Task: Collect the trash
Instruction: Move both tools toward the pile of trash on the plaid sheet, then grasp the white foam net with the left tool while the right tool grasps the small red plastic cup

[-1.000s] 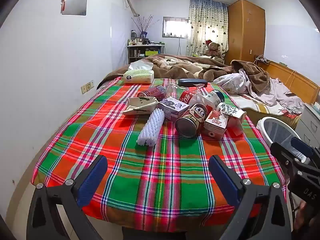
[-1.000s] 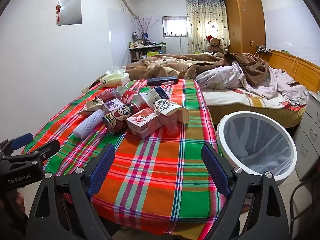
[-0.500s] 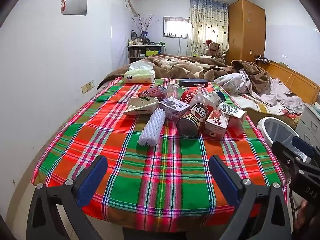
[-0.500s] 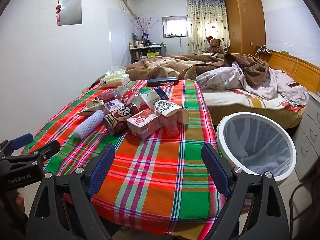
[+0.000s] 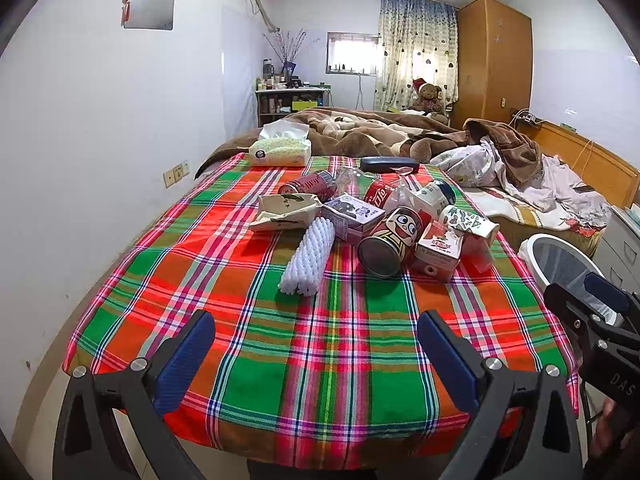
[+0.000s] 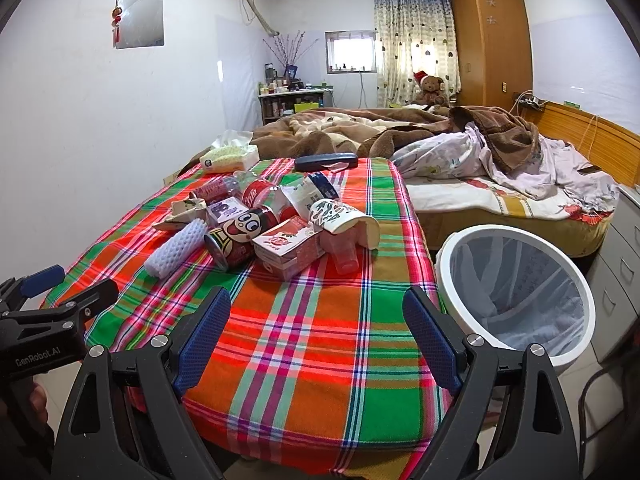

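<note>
On the desk (image 5: 320,360), under a plaid cloth (image 6: 320,340), the trash lies in one heap toward the far half. At its near edge are a white foam sleeve (image 5: 307,258) lying lengthwise, a red can (image 5: 390,240) with a cartoon face on its side, and a pink carton (image 5: 436,250) touching the can. Behind them sit a purple carton (image 5: 352,216), a crumpled paper box (image 5: 286,212), two more red cans, a clear bottle and a patterned paper cup (image 6: 344,218) tipped over at the heap's right end. A tissue pack (image 5: 280,151) and a dark case (image 5: 390,164) lie at the far edge, apart from the heap. A white bin (image 6: 516,292) with a liner stands on the floor just beside the desk's right side; it looks empty.

The left gripper (image 5: 316,360) hovers over the near edge of the desk, its blue-padded fingers (image 5: 186,360) spread wide with nothing between them. The right gripper (image 6: 316,334) hovers over the near right corner, close to the bin, fingers (image 6: 432,340) likewise wide apart and empty. Each gripper shows at the edge of the other's view, held in a hand. A rumpled bed (image 6: 480,168) lies behind the desk.
</note>
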